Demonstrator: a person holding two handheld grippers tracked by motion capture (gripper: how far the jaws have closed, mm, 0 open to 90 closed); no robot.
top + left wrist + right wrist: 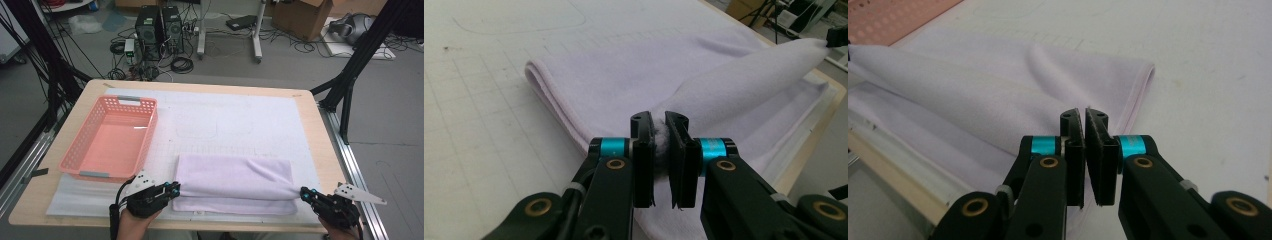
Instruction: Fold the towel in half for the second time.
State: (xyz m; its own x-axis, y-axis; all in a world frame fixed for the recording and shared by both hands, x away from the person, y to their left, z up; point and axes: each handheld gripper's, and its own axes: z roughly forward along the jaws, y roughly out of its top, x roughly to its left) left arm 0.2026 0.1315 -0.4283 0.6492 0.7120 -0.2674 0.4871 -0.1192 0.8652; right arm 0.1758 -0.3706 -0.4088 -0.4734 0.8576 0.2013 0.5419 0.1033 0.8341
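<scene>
Both pairs of jaws are pinched closed on cloth: the left gripper [174, 189] clamps the near left corner of a pale lilac towel [235, 176], and the right gripper [303, 192] clamps the near right corner of the same towel. Seen from the left gripper view, a tuft of lilac fabric bunches between the black pads of the left gripper [659, 131], and the towel [634, 75] rises from there in a taut ridge toward the far corner. Seen from the right gripper view, the right gripper [1084, 120] has its pads almost together on a thin edge of the towel [998, 90], which has a stitched hem along its far side. From the high view the towel lies folded as a wide strip at the near edge of the table, with its front layer lifted slightly between the two grippers. It rests on a white mat [240, 120] printed with a faint grid and outlines, which covers most of a light wooden table [325, 165]. A pink plastic basket [150, 117] with perforated walls stands on the left part of the mat, well apart from the towel. Beyond the table is a grey floor with two black computer towers [159, 27], tangled cables [180, 64], a white stand's legs [257, 35] and a cardboard box [300, 17]. Black frame struts [350, 75] rise at both sides.
</scene>
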